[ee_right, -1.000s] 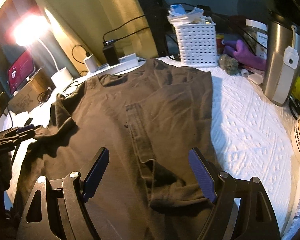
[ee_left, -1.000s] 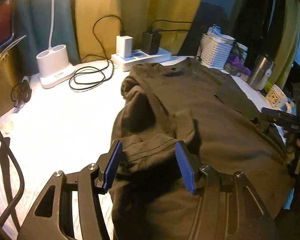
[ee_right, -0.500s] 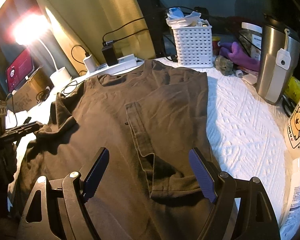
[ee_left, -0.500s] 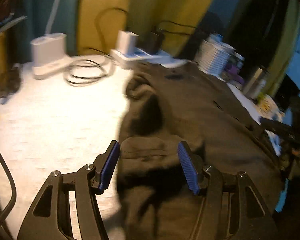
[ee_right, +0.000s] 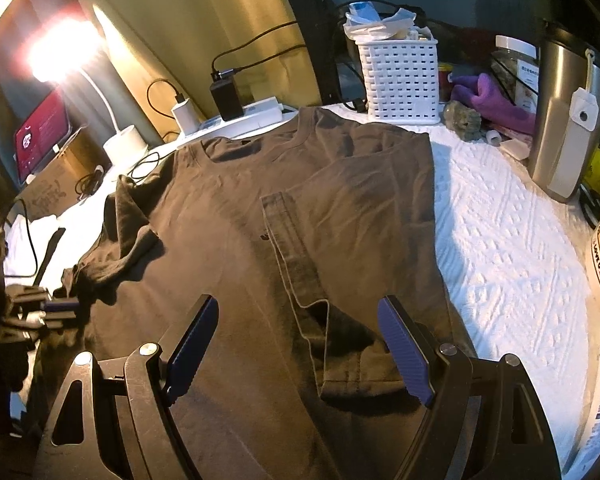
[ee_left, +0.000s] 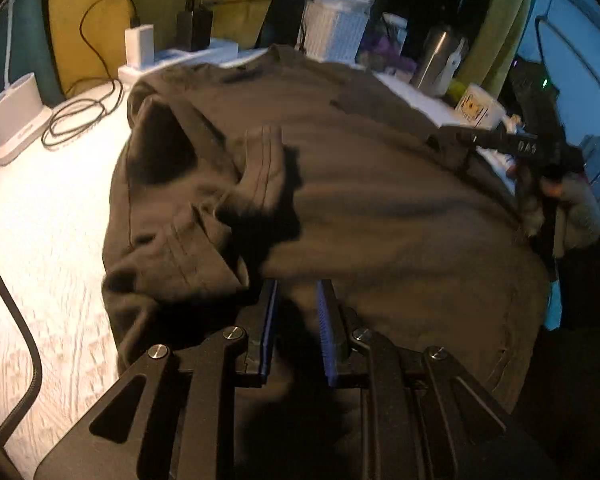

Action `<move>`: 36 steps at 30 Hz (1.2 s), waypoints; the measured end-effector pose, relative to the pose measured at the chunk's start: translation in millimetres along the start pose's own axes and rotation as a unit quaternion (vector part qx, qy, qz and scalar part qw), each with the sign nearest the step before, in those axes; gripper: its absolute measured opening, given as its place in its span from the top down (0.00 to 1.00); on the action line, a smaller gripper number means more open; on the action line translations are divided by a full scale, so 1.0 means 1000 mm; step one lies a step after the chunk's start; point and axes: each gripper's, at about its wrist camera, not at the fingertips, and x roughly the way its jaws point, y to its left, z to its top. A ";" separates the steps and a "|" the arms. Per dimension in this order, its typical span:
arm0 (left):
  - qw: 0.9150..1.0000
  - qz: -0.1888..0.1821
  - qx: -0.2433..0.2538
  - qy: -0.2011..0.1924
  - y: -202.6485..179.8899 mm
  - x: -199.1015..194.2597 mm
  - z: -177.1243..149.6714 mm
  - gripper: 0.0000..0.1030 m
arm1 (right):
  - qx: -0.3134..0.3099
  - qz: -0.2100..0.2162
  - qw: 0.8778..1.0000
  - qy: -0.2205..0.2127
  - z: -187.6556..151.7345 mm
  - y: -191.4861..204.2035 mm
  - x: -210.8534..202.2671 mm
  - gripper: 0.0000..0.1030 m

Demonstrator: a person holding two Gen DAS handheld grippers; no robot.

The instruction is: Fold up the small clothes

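Since a second ago the left gripper (ee_left: 296,304) has swung in over the near left part of the dark T-shirt (ee_right: 300,208), and its jaws, then wide on either side of the bunched sleeve (ee_left: 204,216), are now narrow and closing. The sleeve lies rumpled just ahead of the jaws and to their left; dark cloth runs under the fingertips, but the blur and shadow there hide whether any fold sits between the pads. The right gripper (ee_right: 300,344) has not shifted: its jaws stand wide and hold nothing, hovering over the shirt's folded-in right side, whose hemmed edge (ee_right: 292,256) runs down between the two blue pads (ee_right: 404,352). The T-shirt lies spread on the white textured cover (ee_right: 508,248) of the desk, neckline toward the power strip (ee_right: 244,118) and the white basket (ee_right: 398,80) at the back, with the steel flask (ee_right: 568,116) well off to its right.
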 end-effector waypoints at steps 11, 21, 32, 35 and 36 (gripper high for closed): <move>0.997 0.044 0.000 -0.069 0.015 -0.026 0.056 0.38 | 0.010 0.003 1.000 -0.004 0.000 -0.008 -0.002 0.19; 1.000 -0.007 -0.021 0.020 0.008 0.017 0.047 0.38 | 0.033 -0.003 0.999 -0.003 -0.008 -0.028 -0.005 0.19; 0.998 -0.053 0.023 -0.006 -0.035 0.006 0.062 0.38 | 0.030 0.006 1.000 -0.004 -0.008 -0.026 -0.004 0.19; 1.000 -0.006 0.015 -0.023 -0.024 0.005 0.073 0.38 | 0.037 0.005 0.999 -0.007 -0.008 -0.031 -0.005 0.19; 1.000 0.014 0.006 -0.021 -0.018 0.011 0.077 0.38 | 0.038 0.006 0.999 -0.007 -0.008 -0.031 -0.005 0.19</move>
